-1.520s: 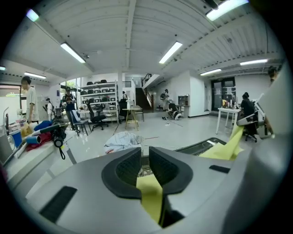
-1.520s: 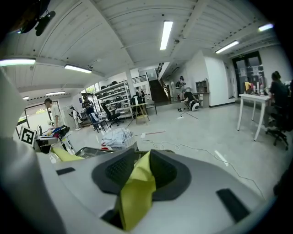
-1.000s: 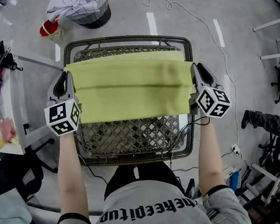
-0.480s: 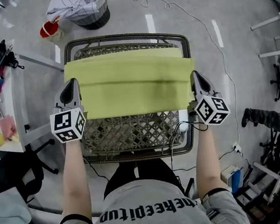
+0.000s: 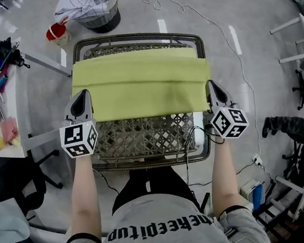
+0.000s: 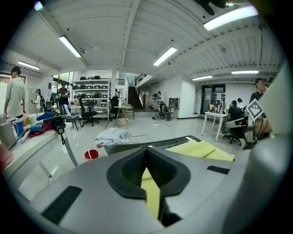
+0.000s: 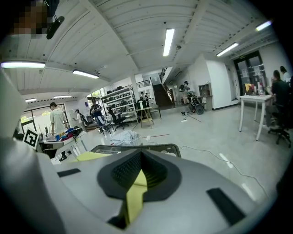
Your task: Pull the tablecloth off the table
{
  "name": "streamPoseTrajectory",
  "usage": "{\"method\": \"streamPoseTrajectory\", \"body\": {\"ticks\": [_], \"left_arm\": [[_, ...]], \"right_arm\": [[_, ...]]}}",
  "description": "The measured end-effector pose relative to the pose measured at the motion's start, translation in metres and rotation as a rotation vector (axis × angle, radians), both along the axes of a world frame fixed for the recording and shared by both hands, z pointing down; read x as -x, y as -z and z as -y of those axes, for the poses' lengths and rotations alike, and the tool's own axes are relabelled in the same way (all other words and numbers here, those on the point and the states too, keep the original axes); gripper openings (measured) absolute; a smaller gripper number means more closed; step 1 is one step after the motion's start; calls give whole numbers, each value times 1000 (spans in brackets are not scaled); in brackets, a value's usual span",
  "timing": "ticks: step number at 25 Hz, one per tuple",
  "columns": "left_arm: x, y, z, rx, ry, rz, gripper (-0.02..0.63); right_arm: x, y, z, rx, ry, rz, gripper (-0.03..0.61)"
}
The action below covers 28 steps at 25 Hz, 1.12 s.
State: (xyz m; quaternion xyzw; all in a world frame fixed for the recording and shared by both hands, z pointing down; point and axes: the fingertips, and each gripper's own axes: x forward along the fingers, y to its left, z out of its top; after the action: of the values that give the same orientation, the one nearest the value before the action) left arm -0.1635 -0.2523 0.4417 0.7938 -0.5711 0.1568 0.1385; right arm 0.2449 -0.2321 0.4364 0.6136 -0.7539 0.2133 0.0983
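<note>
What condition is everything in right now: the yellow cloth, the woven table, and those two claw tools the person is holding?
tablecloth: doubled over, covering the table's far part, pinched at both side edges.
table: woven top bare along the near side.
left gripper: shut on the tablecloth.
right gripper: shut on the tablecloth.
basket: on the floor beyond, stuffed with checked fabric.
</note>
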Motion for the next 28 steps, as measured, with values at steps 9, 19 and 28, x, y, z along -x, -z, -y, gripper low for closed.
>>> {"method": "streamPoseTrajectory", "body": {"ticks": [9, 19, 28], "left_arm": [[4, -9, -48, 19, 11, -25, 14], [21, -30, -91, 56, 64, -40, 14], [41, -70, -105, 131, 123, -19, 15]], "right_arm": [[7, 1, -42, -4, -7, 12, 11], [15, -5, -77, 10, -17, 23, 11], [8, -38, -98, 78, -73, 16, 14]]}}
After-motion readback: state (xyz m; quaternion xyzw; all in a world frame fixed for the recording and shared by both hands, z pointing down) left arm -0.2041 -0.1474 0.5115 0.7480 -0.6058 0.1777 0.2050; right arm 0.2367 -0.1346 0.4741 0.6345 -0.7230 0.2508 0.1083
